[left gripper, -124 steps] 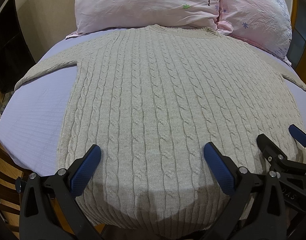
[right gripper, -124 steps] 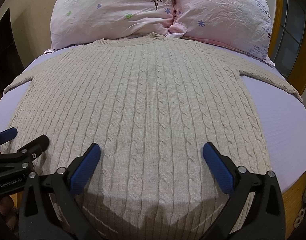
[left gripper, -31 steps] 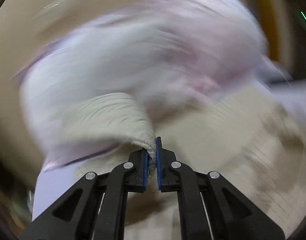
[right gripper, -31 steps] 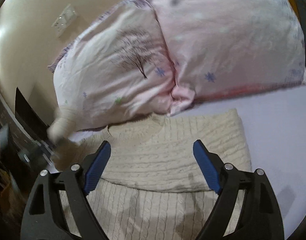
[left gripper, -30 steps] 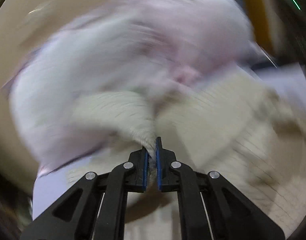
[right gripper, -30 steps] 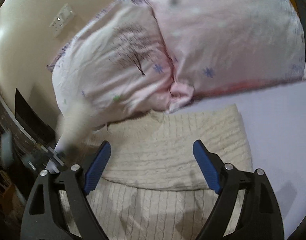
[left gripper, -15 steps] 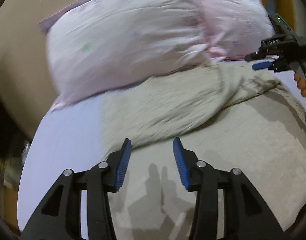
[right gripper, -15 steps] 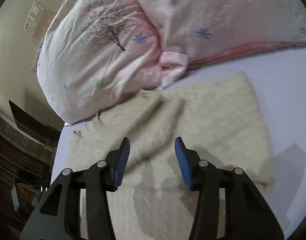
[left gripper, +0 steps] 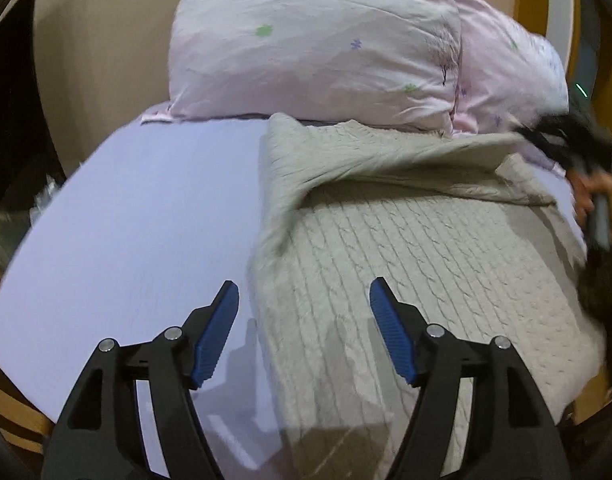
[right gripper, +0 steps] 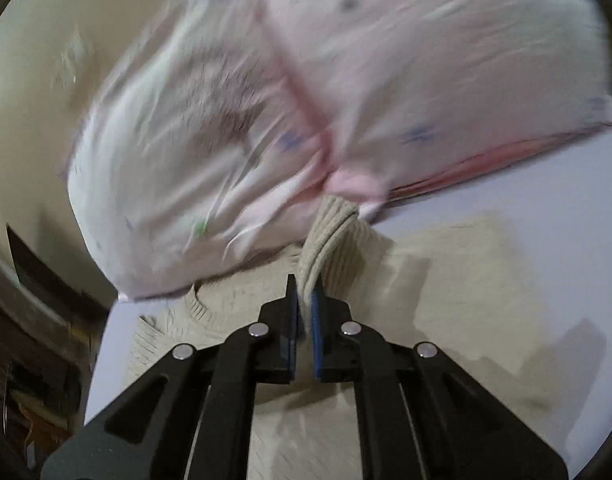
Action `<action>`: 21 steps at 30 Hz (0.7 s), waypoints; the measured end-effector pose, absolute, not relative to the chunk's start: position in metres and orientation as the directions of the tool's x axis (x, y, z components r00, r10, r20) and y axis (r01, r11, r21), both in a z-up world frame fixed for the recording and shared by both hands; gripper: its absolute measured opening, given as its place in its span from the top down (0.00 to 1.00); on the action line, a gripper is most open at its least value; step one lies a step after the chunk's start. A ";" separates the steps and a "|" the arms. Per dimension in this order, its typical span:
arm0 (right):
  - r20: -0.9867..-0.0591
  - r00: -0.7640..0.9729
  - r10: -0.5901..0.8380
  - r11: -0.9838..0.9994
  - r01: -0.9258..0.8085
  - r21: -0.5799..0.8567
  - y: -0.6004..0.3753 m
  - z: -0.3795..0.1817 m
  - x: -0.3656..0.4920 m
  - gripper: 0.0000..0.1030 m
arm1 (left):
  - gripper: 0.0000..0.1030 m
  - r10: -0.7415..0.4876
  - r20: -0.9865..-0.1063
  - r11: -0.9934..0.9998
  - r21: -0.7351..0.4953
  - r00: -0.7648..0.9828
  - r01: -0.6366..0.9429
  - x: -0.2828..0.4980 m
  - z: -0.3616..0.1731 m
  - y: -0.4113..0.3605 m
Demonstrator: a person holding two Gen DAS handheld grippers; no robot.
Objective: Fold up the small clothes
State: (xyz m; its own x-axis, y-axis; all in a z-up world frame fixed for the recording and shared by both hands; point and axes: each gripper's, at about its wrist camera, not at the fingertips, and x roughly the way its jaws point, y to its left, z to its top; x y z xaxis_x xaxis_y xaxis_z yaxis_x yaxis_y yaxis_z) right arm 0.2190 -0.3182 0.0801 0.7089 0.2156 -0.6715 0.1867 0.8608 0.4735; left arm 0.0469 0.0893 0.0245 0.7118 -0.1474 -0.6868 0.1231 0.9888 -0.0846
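Observation:
A beige cable-knit sweater lies on the lavender bed sheet, its left sleeve folded across the chest. My left gripper is open and empty, hovering over the sweater's left edge near the hem. My right gripper is shut on the ribbed cuff of that sleeve and holds it up over the sweater body. The right gripper also shows in the left wrist view, blurred, at the far right.
Two pink floral pillows lie against the wall at the head of the bed, seen blurred in the right wrist view. A wooden bed frame edges the mattress. Dark furniture stands at the left.
My left gripper let go of the sleeve, opened wide and drew back toward the hem. My right gripper closed on the sleeve's cuff and is lifting it; its view is blurred with motion.

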 end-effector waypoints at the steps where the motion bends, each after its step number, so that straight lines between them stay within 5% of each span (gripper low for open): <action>1: -0.697 0.691 0.192 0.861 0.222 0.457 -0.329 0.075 0.205 0.87 | 0.33 -0.167 -0.688 0.986 -0.113 0.706 0.123 0.044 0.022 0.094; 5: -0.761 0.632 0.145 0.834 0.337 0.438 -0.371 0.058 0.131 0.50 | 0.33 -0.281 -0.690 0.956 -0.260 0.667 0.134 0.036 0.009 0.107; 6: -0.767 0.627 0.139 0.832 0.346 0.434 -0.378 0.058 0.115 0.49 | 0.33 -0.304 -0.687 0.948 -0.288 0.660 0.137 0.033 0.006 0.110; 10: -0.803 0.561 0.200 0.818 0.356 0.452 -0.398 0.042 0.053 0.50 | 0.33 -0.397 -0.649 0.909 -0.376 0.648 0.181 0.012 0.004 0.115; 15: -0.753 0.523 0.399 0.773 0.250 0.584 -0.387 0.033 -0.001 0.69 | 0.44 -0.502 -0.617 0.857 -0.450 0.606 0.252 -0.020 0.000 0.112; 21: -0.695 0.466 0.548 0.726 0.147 0.672 -0.376 0.032 -0.058 0.70 | 0.49 -0.606 -0.555 0.774 -0.578 0.570 0.259 -0.063 -0.008 0.118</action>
State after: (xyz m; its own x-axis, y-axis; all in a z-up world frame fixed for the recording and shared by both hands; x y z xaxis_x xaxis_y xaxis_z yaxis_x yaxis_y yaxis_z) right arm -0.0578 -0.3763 0.0317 0.4662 0.5479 -0.6946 0.1472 0.7261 0.6716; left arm -0.0626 0.1185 -0.0076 0.5696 -0.6058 -0.5554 0.2592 0.7737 -0.5781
